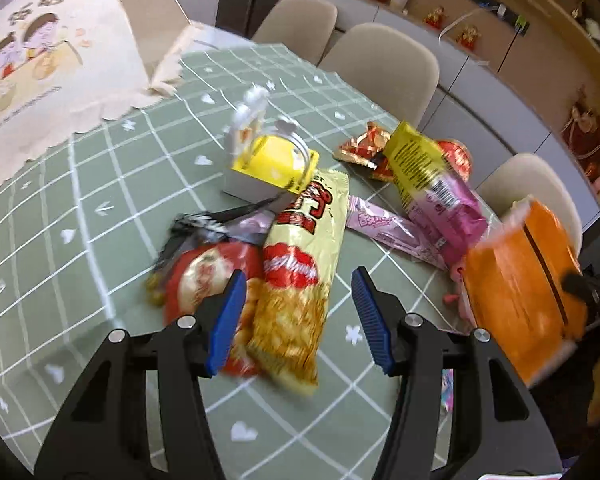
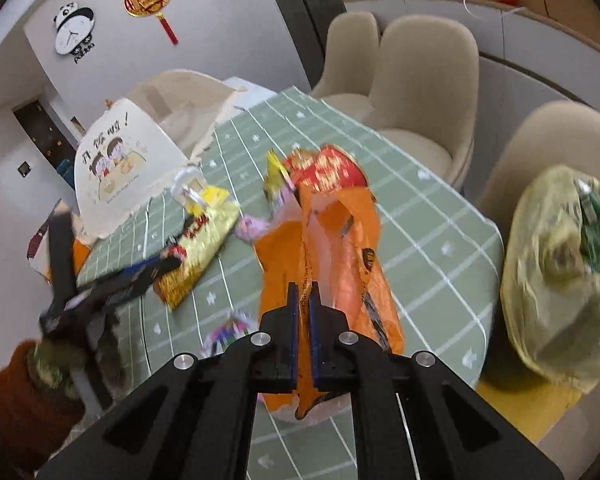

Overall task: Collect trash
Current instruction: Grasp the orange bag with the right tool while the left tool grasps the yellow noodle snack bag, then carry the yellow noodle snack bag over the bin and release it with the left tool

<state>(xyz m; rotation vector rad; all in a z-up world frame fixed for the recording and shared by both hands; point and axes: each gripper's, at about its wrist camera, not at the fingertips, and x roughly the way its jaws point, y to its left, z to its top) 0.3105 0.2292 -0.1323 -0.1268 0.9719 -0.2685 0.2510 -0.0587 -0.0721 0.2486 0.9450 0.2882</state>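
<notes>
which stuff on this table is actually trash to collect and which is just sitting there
Part of the job:
- orange bag, pinched by the right gripper
- long yellow snack wrapper, between the open left gripper fingers
- red round wrapper
- pink wrappers
- yellow and pink packet

Just lying about:
- small yellow and white box
- cartoon-printed cloth
- beige chairs
- panda clock

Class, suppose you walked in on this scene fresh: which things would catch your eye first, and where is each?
The crinkly orange plastic bag stands out, pinched at its edge by the right gripper near the table's edge. Left of it, a long yellow snack wrapper lies on the green checked tablecloth between the open fingers of the left gripper, amid pink and red wrappers.
</notes>
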